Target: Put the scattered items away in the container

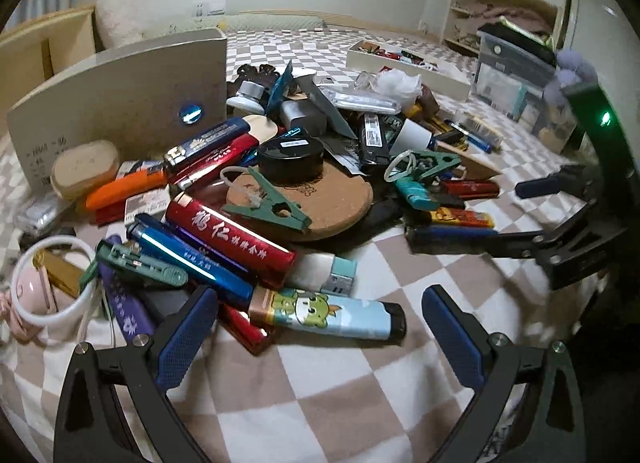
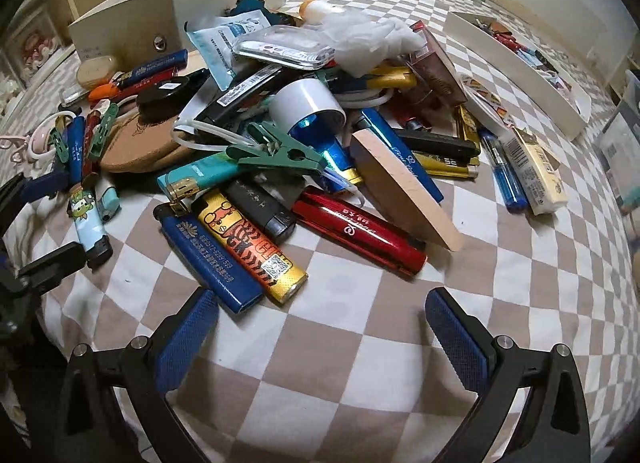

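Left wrist view: both tools spread and empty over a tangled heap

In the left wrist view the left tool (image 1: 320, 327) has its jaws spread wide and holds nothing; its left pad sits against the near edge of the pile, just beside the cartoon lighter (image 1: 326, 317) lying on the checked cloth (image 1: 360, 403). The right wrist view shows the right tool (image 2: 322, 329) equally spread and empty, near the blue lighter (image 2: 210, 259) and the yellow lighter (image 2: 250, 249), which lie touching side by side.

The scattered items sit heaped in the middle of the cloth. The beige box (image 1: 132, 91) stands directly behind the heap, and a shallow white tray (image 2: 524, 63), already holding small things, lies well apart to the right. Which of the two is the intended container I cannot tell.

The risks, as I judge them:
- Closing on the blue lighter could catch the yellow one too, since they touch
- Smooth round lighter bodies may squirt out of the pads if pinched off-centre
- The green clip (image 2: 276, 155) rests on top of other pieces, and the wooden wedge (image 2: 404, 187) leans on the pile; pulling from beneath could topple them
- The soft cloth may bunch under a low approach
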A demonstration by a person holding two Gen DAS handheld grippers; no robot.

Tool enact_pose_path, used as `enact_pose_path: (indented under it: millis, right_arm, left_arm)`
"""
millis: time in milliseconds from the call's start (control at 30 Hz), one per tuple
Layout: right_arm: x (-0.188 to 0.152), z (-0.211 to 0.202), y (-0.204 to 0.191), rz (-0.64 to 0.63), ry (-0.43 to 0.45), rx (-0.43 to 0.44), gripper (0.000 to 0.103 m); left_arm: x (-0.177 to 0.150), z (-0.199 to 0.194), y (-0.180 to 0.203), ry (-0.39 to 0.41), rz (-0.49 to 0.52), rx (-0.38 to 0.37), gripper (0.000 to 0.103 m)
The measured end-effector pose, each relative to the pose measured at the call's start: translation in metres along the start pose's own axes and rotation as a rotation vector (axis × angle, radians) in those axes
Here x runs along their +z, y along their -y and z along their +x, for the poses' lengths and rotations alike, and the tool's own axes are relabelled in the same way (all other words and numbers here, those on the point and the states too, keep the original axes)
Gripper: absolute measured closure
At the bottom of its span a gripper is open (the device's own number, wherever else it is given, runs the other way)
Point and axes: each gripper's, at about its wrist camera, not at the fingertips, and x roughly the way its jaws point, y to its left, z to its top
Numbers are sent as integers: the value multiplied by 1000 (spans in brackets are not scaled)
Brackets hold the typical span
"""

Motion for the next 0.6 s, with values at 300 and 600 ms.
enact_pose_path:
  millis: [300, 600]
  right_arm:
    - [-1, 1, 2, 28, -5, 31, 0]
    - [-5, -7, 1, 67, 29, 63, 0]
  left_arm:
    - [-10, -6, 13, 14, 85, -106, 0]
    - [-16, -16, 28, 8, 118, -127, 0]
